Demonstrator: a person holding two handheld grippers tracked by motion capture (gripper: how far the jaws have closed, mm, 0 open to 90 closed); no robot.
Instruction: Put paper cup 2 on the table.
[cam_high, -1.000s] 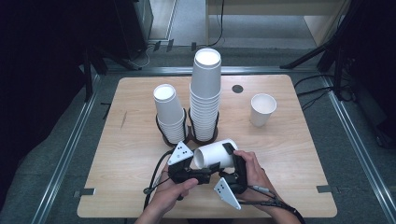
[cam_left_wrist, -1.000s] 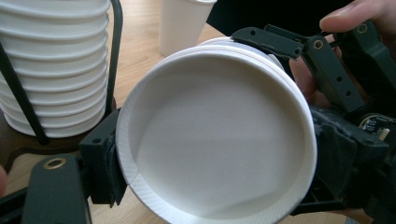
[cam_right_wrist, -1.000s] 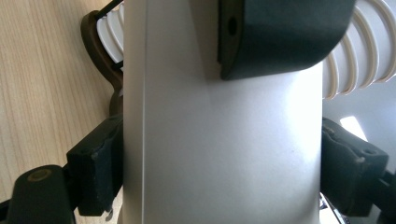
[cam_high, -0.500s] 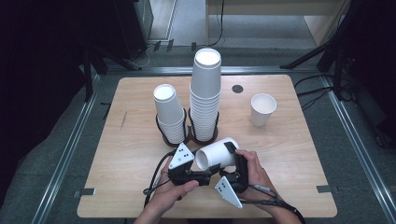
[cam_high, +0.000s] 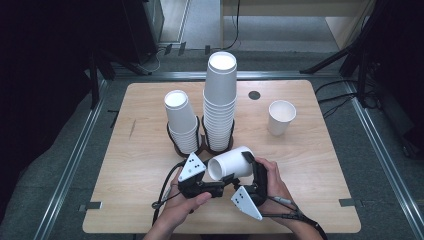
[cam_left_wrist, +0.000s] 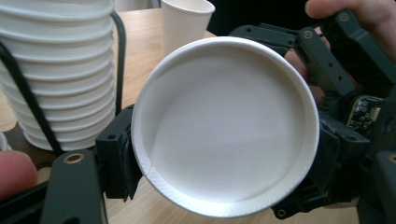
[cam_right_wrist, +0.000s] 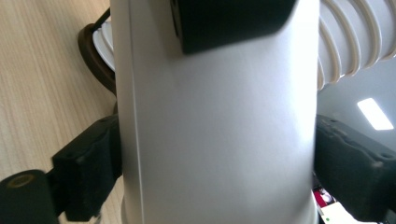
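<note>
A white paper cup (cam_high: 232, 162) lies on its side in the air over the table's front, held between both grippers. My left gripper (cam_high: 220, 176) is shut on its base end. In the left gripper view the recessed bottom of the cup (cam_left_wrist: 224, 126) faces me, and a pad (cam_left_wrist: 122, 154) presses on its rim. These jaws have just been closing on it. My right gripper (cam_high: 245, 167) straddles the cup's body. In the right gripper view its jaws lie against both sides of the cup wall (cam_right_wrist: 215, 116) and have just been opening.
On the wooden table (cam_high: 320, 200) behind the grippers, a short cup stack (cam_high: 181, 120) and a tall cup stack (cam_high: 220, 100) stand in black ring holders. A single upright cup (cam_high: 281, 117) stands at the right. A small black disc (cam_high: 254, 95) lies farther back.
</note>
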